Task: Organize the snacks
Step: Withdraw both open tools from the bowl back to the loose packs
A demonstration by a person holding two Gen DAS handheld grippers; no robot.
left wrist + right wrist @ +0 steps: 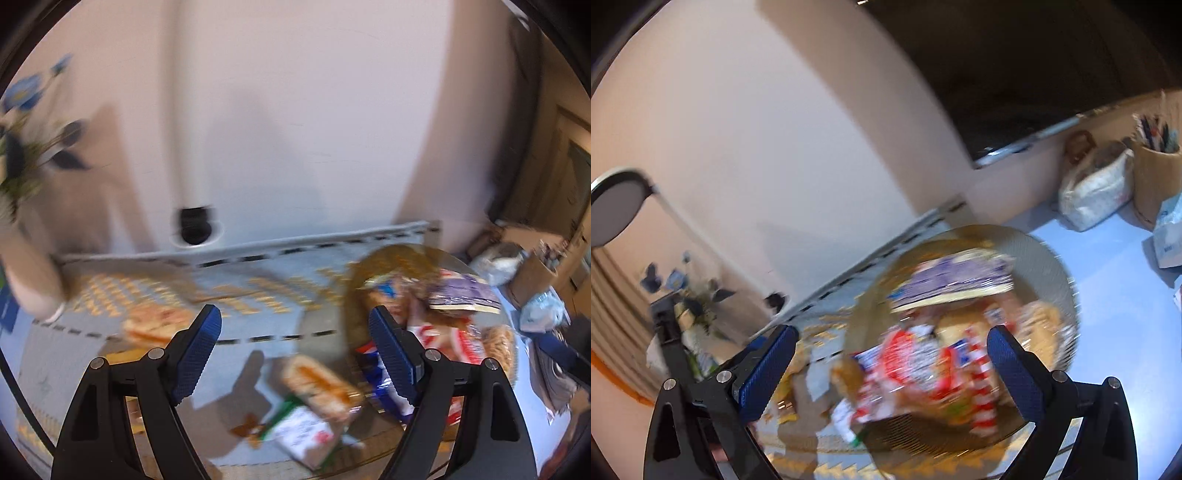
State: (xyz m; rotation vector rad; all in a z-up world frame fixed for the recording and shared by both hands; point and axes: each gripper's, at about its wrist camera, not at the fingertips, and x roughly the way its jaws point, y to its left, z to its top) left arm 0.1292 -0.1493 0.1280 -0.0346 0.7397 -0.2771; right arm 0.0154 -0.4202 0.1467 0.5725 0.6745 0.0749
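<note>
You are looking at a round woven basket (406, 254) sitting on the patterned cloth (258, 266) at the right side of the table, and it is already holding a heap of snacks: a purple packet (463, 295) lying on top toward the far side, a red-and-white striped packet (461, 339) below it, and a blue-and-white wrapper (380, 376) near the front rim. That much of the sorting I am judging as done.

Outside the basket three things are still lying on the cloth: an orange-and-pale packet (321, 384) just beside the basket's near rim, a white packet with green and red print (303, 435) touching it on the near side, and another orange-toned packet (155, 325) well apart to the left. Those are what is left for you to gather.

Your left gripper (295, 343) is hovering above the loose packets with its fingers standing wide and nothing between them. Your right gripper (892, 365) is pointing over the basket (1052, 266), fingers spread as wide as they go, also gripping nothing; the red-and-white striped packet (923, 373) is lying below the gap, not pinched.

Both views are blurring heavily, so no brand name or printed word is readable on any wrapper
</note>
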